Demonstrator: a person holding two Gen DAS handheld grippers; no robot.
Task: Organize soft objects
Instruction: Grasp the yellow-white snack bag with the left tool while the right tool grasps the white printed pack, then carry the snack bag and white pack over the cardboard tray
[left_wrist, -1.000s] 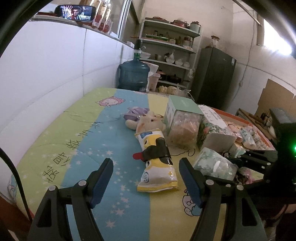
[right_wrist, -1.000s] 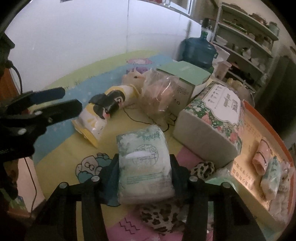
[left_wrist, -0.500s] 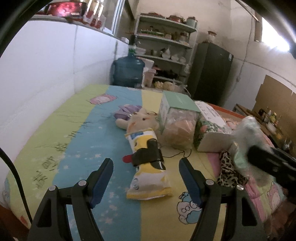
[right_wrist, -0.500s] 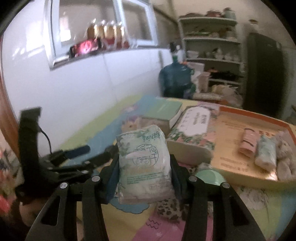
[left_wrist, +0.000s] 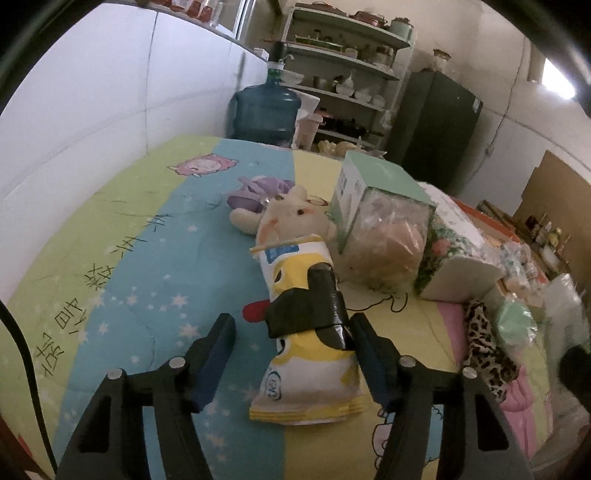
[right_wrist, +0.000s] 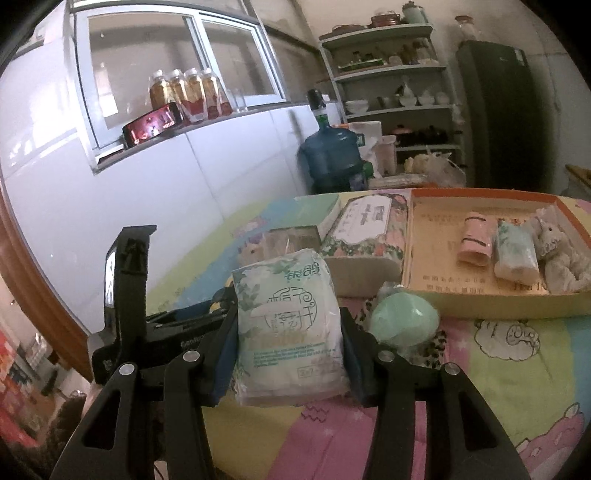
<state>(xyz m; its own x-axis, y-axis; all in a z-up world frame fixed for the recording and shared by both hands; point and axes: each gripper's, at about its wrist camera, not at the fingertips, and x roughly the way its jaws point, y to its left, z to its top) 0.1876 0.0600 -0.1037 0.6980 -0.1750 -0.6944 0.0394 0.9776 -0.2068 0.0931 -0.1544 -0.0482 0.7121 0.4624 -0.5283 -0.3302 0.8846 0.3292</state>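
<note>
**Tissue pack lifted, snack pouch bracketed**

Right tongs (right_wrist: 288, 332) are clamped on a soft pack of tissues (right_wrist: 288, 325), held clear above the quilted bench cover (right_wrist: 517, 362), with the orange tray (right_wrist: 480, 304) beyond it. The tray holds a pink roll (right_wrist: 475, 240), a small tissue pack (right_wrist: 515, 251) and a plush toy (right_wrist: 559, 254).

Left tongs (left_wrist: 291, 343) have just been closing; they stand apart either side of the yellow snack pouch (left_wrist: 306, 332) lying on the cover. The right finger (left_wrist: 369, 354) is at the pouch edge; contact unclear. A plush rabbit (left_wrist: 291, 218) lies at the pouch's far end.

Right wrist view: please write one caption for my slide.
Right gripper holds a tissue pack before the orange box.
</note>
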